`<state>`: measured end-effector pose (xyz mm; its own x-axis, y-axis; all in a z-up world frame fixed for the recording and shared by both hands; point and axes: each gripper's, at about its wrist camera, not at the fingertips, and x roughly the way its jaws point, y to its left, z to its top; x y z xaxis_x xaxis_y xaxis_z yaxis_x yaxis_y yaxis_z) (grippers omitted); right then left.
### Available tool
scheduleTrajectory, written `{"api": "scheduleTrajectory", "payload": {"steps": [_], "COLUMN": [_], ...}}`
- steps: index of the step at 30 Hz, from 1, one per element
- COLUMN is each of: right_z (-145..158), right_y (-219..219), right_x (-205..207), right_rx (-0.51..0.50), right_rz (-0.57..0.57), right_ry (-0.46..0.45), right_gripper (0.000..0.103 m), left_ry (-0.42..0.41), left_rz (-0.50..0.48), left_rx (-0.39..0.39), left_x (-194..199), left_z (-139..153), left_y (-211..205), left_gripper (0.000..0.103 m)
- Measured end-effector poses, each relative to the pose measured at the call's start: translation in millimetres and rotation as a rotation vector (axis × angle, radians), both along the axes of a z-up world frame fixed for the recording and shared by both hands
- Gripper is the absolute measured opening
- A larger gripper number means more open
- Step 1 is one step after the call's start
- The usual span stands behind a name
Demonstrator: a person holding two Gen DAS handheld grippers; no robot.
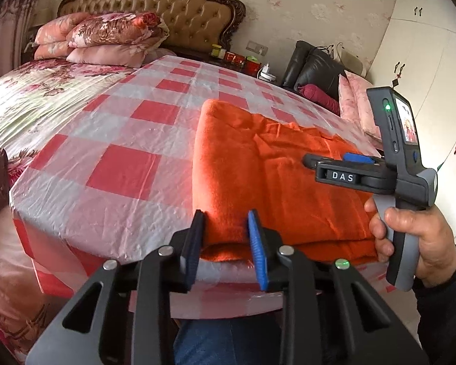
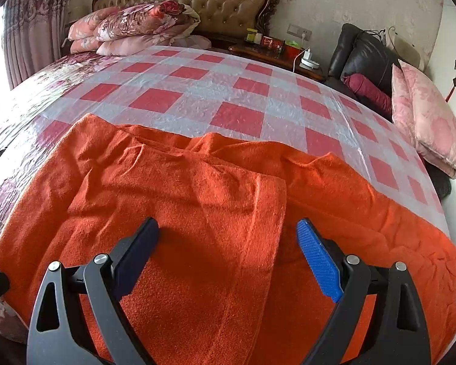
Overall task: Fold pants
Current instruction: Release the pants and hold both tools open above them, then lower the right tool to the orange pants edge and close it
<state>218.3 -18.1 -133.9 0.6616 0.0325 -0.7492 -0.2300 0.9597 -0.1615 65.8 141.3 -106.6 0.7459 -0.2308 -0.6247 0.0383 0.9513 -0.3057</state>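
Your left gripper (image 1: 225, 237) pinched orange pants (image 1: 258, 164) at near folded edge; right gripper (image 2: 228, 261) hovered wide open, empty. Fabric looked soft, floppy, grippy.

pants (image 2: 215, 200): near edge cut off below | nightstand (image 2: 276, 51) items: too small

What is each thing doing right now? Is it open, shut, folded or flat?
Orange fleece pants: partly folded, wrinkled, lying on the sheet.
Left gripper: jaws shut on the pants' folded near edge.
Right gripper: jaws open, over the pants, holding nothing.
Red-and-white checked plastic sheet: spread flat, crinkled.
Floral quilts: folded, stacked by the headboard.
White wardrobe doors: shut.
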Motion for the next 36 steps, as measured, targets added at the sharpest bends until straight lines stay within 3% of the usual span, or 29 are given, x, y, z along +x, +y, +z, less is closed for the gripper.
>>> {"api": "scheduleTrajectory", "payload": {"steps": [3,11,18,25,28,31,33,34,35,36], "right_z": [-0.1,-0.2,-0.1,-0.3,0.3,0.3,0.2,0.4,0.3,0.4], "right_y": [-0.9,-1.2,-1.0,-1.2,-1.5,-1.4,-1.4,-1.4,-1.4,-1.2], "right_x": [0.9,0.9,1.0,1.1,1.2,1.1,1.0,0.9,1.0,1.1], "right_rx": [0.011,0.012,0.011,0.012,0.015,0.012,0.012,0.012,0.012,0.01], "right_rz": [-0.001,-0.001,-0.001,-0.001,-0.002,-0.002,-0.002,-0.002,-0.002,-0.002], "right_ry": [0.007,0.007,0.006,0.006,0.007,0.006,0.006,0.005,0.005,0.004], "right_gripper": [0.088,0.088,0.088,0.088,0.088,0.088,0.088,0.088,0.088,0.088], "left_ry": [-0.025,0.009,0.031,0.03,0.024,0.028,0.038,0.044,0.052,0.06], "left_rz": [0.046,0.066,0.018,0.013,0.039,0.031,0.033,0.037,0.036,0.034], "left_rx": [-0.001,-0.014,-0.017,-0.131,-0.14,-0.16,-0.174,-0.172,-0.163,-0.145], "left_x": [-2.1,0.8,3.2,3.3,1.5,1.1,1.5,2.1,2.9,3.9], "left_z": [2.9,-1.3,-2.1,-4.3,-5.3,-4.5,-4.0,-4.0,-4.2,-4.7], "left_y": [7.0,14.2,2.6,16.4,19.7,21.3,22.6,22.7,21.7,19.2], "left_gripper": [0.044,0.045,0.03,0.023,0.043,0.043,0.041,0.037,0.025,0.023]}}
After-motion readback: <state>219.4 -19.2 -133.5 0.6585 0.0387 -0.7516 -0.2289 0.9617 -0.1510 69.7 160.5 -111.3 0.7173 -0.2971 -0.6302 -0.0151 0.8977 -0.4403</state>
